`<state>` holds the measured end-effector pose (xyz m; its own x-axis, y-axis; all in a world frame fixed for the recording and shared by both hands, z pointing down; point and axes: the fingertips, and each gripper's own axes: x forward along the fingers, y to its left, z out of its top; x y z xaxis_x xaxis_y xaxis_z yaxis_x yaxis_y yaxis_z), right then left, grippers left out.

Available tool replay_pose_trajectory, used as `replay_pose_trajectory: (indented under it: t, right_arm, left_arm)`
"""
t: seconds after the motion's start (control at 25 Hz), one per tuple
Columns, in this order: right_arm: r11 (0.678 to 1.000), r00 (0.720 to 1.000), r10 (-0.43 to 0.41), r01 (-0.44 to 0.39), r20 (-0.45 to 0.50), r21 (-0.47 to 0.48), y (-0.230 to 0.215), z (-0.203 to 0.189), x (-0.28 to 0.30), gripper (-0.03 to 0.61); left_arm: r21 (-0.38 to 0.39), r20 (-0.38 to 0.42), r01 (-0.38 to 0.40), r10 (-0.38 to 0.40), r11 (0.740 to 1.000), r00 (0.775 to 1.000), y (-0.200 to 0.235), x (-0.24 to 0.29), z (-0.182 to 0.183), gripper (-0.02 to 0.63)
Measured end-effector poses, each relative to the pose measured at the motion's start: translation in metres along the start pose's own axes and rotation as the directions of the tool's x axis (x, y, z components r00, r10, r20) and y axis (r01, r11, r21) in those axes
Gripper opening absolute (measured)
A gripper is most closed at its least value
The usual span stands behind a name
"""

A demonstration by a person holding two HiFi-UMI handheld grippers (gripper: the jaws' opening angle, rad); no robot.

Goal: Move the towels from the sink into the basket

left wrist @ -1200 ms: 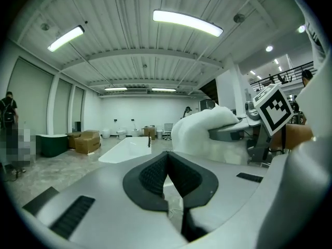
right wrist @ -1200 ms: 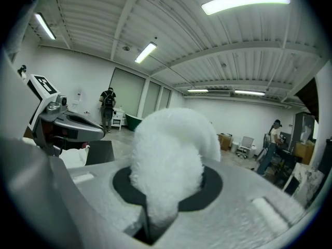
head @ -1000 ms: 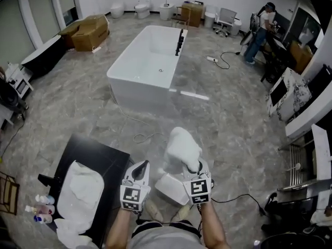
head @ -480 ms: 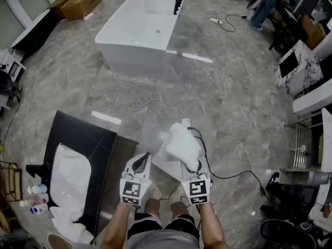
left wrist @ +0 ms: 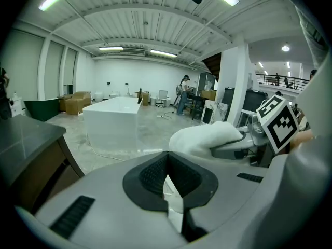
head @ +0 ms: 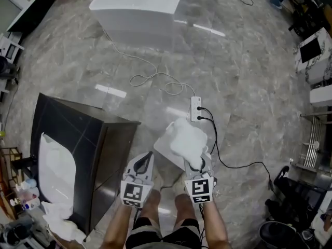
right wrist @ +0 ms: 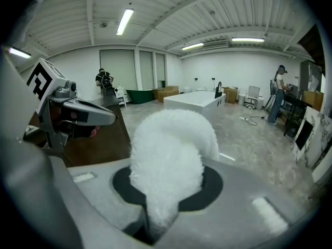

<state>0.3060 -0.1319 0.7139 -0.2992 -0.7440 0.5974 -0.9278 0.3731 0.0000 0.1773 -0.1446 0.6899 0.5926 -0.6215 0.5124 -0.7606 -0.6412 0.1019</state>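
Gripping a fluffy white towel [head: 185,139] in the clenched right gripper [head: 198,165], above the white rectangular basket [head: 163,152] on the floor (not yet released). Left gripper [head: 146,157] pinched together, empty. Seemingly more white cloth [head: 57,217] to fetch at the black cabinet's white sink [head: 42,139].

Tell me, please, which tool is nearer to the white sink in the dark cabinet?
Left. The left tool hangs just beyond the cabinet holding the sink; the right tool, shut on a towel, is farther off on the left tool's other side.
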Motion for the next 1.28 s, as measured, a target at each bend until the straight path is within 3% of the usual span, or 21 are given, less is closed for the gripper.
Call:
replay_pose_trajectory:
  t: [0.48, 0.64, 0.84, 0.96, 1.08, 1.28]
  right_arm:
    - [0.998, 0.992, 0.051, -0.046, -0.114, 0.047, 0.017, -0.169, 0.098, 0.1]
    - [0.997, 0.985, 0.066, -0.058, -0.157, 0.055, 0.022, -0.227, 0.127, 0.101]
    - [0.996, 0.974, 0.085, -0.078, -0.212, 0.044, 0.028, -0.298, 0.167, 0.101]
    - [0.996, 0.969, 0.09, -0.082, -0.231, 0.041, 0.028, -0.33, 0.187, 0.103]
    - [0.996, 0.961, 0.091, -0.085, -0.26, 0.036, 0.028, -0.357, 0.201, 0.104]
    - [0.994, 0.955, 0.106, -0.091, -0.276, 0.068, 0.029, -0.385, 0.218, 0.114]
  left_arm:
    - [-0.054, -0.114, -0.003, -0.004, 0.999, 0.993, 0.011, 0.075, -0.165, 0.009]
    - [-0.105, -0.149, -0.012, -0.003, 0.994, 0.989, 0.014, 0.098, -0.213, 0.009]
    - [-0.059, -0.162, 0.009, -0.018, 0.998, 0.987, 0.024, 0.127, -0.275, 0.009]
    - [-0.076, -0.172, 0.004, -0.017, 0.997, 0.985, 0.026, 0.14, -0.3, 0.009]
    - [-0.153, -0.195, -0.022, -0.008, 0.988, 0.981, 0.024, 0.149, -0.318, 0.009]
    - [-0.139, -0.214, 0.001, -0.031, 0.99, 0.976, 0.018, 0.158, -0.348, 0.009]
